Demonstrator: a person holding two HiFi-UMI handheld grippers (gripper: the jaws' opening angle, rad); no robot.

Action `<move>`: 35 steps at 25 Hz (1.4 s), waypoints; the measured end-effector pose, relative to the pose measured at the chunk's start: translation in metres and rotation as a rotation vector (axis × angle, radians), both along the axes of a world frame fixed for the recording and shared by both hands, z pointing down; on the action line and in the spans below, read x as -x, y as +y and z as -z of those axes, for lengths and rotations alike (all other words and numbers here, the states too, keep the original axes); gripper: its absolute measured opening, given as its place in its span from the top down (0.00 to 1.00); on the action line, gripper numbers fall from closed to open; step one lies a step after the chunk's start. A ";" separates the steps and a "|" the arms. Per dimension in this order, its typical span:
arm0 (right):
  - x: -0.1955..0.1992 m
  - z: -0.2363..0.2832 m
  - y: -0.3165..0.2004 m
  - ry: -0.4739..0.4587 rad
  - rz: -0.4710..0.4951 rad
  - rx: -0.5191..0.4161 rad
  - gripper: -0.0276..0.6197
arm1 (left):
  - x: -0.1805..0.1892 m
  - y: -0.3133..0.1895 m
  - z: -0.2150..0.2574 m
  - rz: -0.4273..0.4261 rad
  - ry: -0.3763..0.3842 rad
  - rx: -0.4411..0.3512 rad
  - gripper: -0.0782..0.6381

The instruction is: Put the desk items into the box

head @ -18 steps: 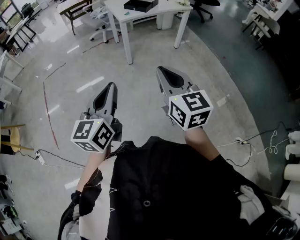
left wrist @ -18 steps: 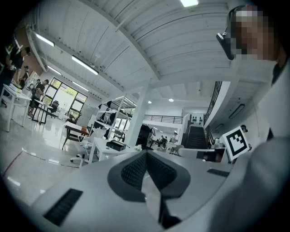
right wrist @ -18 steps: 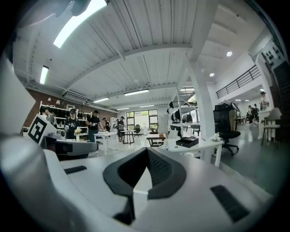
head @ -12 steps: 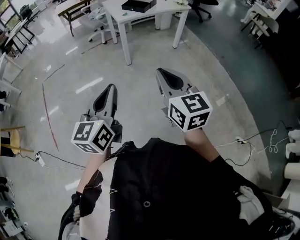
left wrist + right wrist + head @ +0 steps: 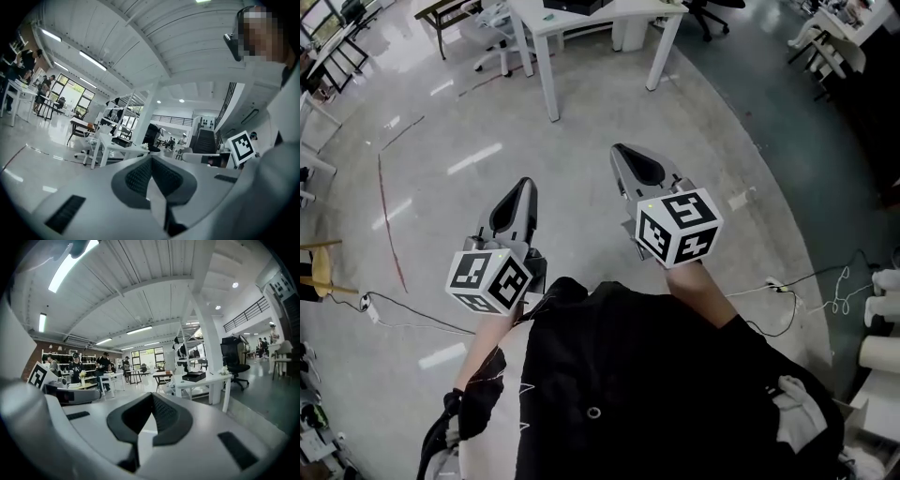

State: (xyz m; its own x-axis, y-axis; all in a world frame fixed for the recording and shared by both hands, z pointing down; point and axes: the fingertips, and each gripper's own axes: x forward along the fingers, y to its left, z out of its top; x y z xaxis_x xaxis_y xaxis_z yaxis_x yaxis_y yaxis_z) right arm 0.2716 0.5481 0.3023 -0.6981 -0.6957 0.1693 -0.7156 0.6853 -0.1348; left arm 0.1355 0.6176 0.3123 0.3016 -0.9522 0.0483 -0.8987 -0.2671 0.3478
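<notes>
Sliding upward since the earlier frame, the black box (image 5: 572, 5) is now cut off by the head view's top edge. It sits on the white table (image 5: 619, 13), well apart from both grippers. The left gripper (image 5: 525, 184) and right gripper (image 5: 620, 150) hang over the grey floor (image 5: 581, 131), each with jaws pressed together and holding nothing.

My left gripper (image 5: 527, 183) and right gripper (image 5: 618, 149) are grey tapered shells with dark pads (image 5: 138, 178), each bearing a white, black-marked cube (image 5: 679, 225), and I wear a black top (image 5: 628, 375).
</notes>
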 end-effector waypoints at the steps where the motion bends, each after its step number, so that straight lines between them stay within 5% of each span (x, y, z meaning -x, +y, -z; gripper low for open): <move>1: 0.001 -0.005 0.000 0.006 0.010 0.009 0.95 | 0.000 -0.001 -0.006 0.005 0.003 0.013 0.88; 18: 0.038 -0.017 -0.101 0.007 -0.004 0.046 0.95 | 0.034 -0.113 -0.007 -0.032 -0.014 0.003 0.88; 35: 0.129 0.015 -0.230 -0.034 -0.046 0.018 0.95 | 0.133 -0.248 0.026 -0.066 -0.020 -0.029 0.88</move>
